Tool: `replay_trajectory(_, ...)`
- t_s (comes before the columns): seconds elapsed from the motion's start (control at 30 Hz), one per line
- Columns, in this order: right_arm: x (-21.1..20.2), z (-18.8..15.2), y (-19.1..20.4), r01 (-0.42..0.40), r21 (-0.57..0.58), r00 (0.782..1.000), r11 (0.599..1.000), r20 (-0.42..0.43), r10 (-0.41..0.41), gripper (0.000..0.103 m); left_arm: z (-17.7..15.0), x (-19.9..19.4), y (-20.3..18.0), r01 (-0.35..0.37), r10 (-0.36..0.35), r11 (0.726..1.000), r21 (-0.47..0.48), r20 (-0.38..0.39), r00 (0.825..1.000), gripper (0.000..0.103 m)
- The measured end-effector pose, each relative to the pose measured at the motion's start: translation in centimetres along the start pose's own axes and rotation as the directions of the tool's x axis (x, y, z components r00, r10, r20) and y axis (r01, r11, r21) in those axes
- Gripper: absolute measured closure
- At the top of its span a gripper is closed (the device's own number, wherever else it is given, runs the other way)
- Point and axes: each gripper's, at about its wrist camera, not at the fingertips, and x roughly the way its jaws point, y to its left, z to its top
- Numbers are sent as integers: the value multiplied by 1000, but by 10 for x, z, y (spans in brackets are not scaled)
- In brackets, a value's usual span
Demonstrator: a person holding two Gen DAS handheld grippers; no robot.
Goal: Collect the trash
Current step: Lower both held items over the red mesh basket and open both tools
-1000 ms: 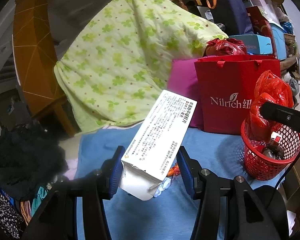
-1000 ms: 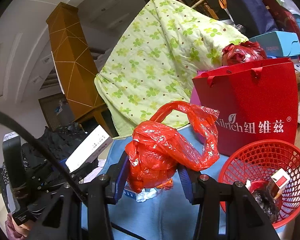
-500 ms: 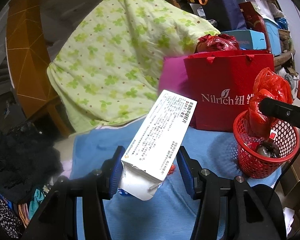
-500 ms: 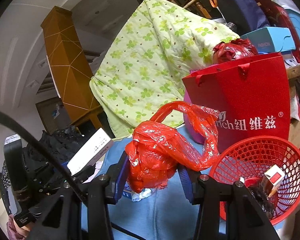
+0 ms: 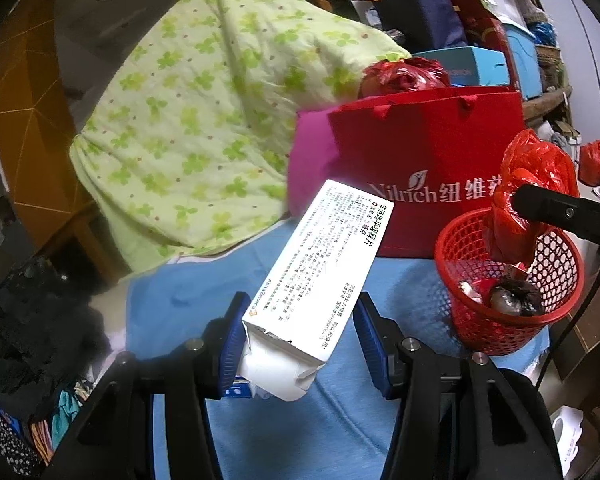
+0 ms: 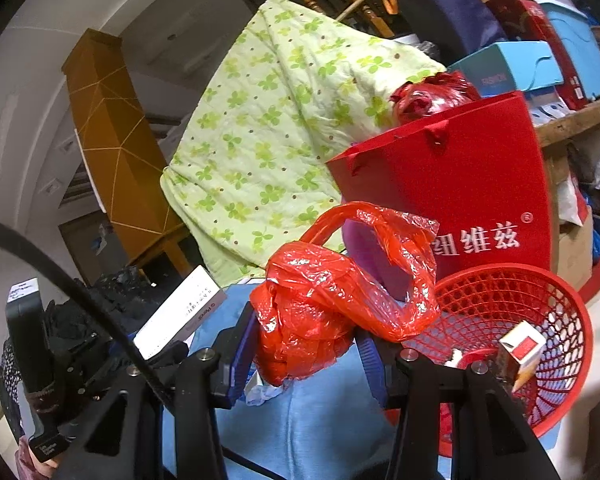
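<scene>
My left gripper [image 5: 298, 342] is shut on a white medicine box [image 5: 320, 272] with printed text, held tilted above the blue cloth [image 5: 300, 420]. My right gripper [image 6: 308, 354] is shut on a crumpled red plastic bag [image 6: 332, 300], held at the left rim of the red mesh basket [image 6: 548, 360]. In the left wrist view the bag [image 5: 528, 192] hangs over the basket [image 5: 512, 280]. The basket holds a red-and-white carton [image 6: 522, 352] and a dark bundle [image 5: 516, 298]. The white box also shows in the right wrist view [image 6: 180, 312].
A red Nilrich paper bag [image 5: 428, 160] stands behind the basket, with a magenta item [image 5: 308, 168] beside it. A green clover quilt [image 5: 204, 128] drapes behind. Stacked boxes and bags fill the back right. Dark clothes [image 5: 32, 320] lie at the left.
Both grippers have moved right, toward the red basket. The red plastic bag is now over the basket's rim. Both grips are unchanged.
</scene>
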Motion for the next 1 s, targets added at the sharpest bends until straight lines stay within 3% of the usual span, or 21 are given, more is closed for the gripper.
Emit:
replay_trajectory(0.2, -9, 4, -24, 34, 29, 999, 999, 19, -35, 52, 7, 7, -22, 92, -92, 996, 6, -15, 996, 49)
replay_trajectory(0.37, -17, 5, -50, 95, 66, 995, 993, 27, -97, 52, 13, 18, -43, 216, -216, 976, 1, -36, 976, 48)
replay_trajectory(0.63, -22, 6, -103, 228, 126, 974, 966, -26, -226, 50, 28, 50, -86, 398, -399, 917, -24, -87, 913, 48)
replay_trajectory(0.87, -24, 1, -133, 261, 184, 965, 948, -74, -252, 40, 38, 72, -124, 462, -458, 887, 16, -104, 883, 44)
replay_trajectory(1.0, -28, 3, -134, 247, 184, 969, 951, -46, -243, 36, 41, 79, -125, 447, -444, 895, 11, -92, 891, 39)
